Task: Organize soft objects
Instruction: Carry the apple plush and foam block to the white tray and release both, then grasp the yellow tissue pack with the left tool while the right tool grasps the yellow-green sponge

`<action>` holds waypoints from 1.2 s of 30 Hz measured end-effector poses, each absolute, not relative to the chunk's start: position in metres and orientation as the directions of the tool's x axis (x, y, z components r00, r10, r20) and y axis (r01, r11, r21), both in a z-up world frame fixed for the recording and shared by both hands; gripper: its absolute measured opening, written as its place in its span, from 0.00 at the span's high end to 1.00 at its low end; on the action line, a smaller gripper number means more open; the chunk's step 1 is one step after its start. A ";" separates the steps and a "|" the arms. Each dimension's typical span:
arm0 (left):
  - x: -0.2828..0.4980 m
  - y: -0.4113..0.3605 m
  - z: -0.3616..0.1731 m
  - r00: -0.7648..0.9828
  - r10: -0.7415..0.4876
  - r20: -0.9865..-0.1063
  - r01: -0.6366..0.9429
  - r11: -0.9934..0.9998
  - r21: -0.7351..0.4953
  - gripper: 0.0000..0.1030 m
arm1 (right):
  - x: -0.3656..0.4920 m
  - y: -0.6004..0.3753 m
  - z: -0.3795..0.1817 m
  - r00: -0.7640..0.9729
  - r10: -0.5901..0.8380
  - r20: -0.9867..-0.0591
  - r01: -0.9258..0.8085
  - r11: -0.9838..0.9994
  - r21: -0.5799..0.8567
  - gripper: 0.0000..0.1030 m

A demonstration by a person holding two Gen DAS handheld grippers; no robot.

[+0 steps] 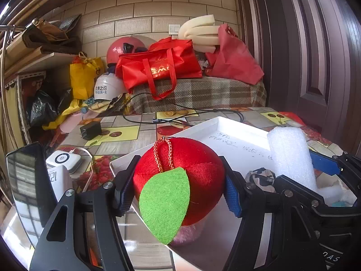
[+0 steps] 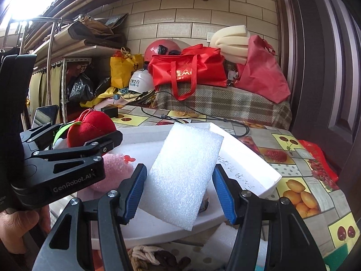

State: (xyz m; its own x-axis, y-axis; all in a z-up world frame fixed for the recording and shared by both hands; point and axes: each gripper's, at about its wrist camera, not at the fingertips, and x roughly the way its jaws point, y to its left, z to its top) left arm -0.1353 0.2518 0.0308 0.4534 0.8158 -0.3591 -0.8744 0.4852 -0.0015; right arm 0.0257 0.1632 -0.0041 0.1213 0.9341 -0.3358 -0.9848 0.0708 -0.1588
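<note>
The white tray point(image 2: 248, 158) at frame centre holds a pink plush point(image 2: 112, 174) at its left side. The left gripper point(image 1: 178, 189) pinches the red plush apple point(image 1: 180, 171) between its jaws, above the tray's near edge. The right gripper point(image 2: 180, 189) pinches the white foam sheet point(image 2: 185, 171) over the tray. Only the right view shows the pink plush clearly and the hand point(image 2: 20, 228) at lower left.

Round red plush apple point(image 1: 180, 176) with a green felt leaf sits squeezed between the left fingers point(image 1: 123, 192); white foam sheet point(image 2: 182, 176) is tilted, pinched between the right fingers point(image 2: 133, 192).
</note>
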 end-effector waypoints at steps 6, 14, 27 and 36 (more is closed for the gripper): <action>-0.127 0.268 0.029 0.448 0.797 -0.406 -0.872 0.490 -0.001 0.36 | 0.037 0.182 -0.004 0.149 0.916 -0.372 -0.987 0.114 -0.117 0.41; -0.114 0.278 0.025 0.422 0.788 -0.448 -0.870 0.491 0.043 0.36 | 0.041 0.190 -0.006 0.182 0.896 -0.405 -0.983 0.151 -0.107 0.41; -0.126 0.285 0.023 0.398 0.800 -0.449 -0.895 0.447 0.002 0.05 | 0.043 0.185 -0.003 0.210 0.904 -0.372 -0.977 0.183 -0.106 0.10; -0.141 0.274 0.030 0.408 0.838 -0.363 -0.904 0.427 -0.032 0.00 | 0.038 0.170 0.002 0.221 0.932 -0.287 -0.974 0.194 -0.121 0.00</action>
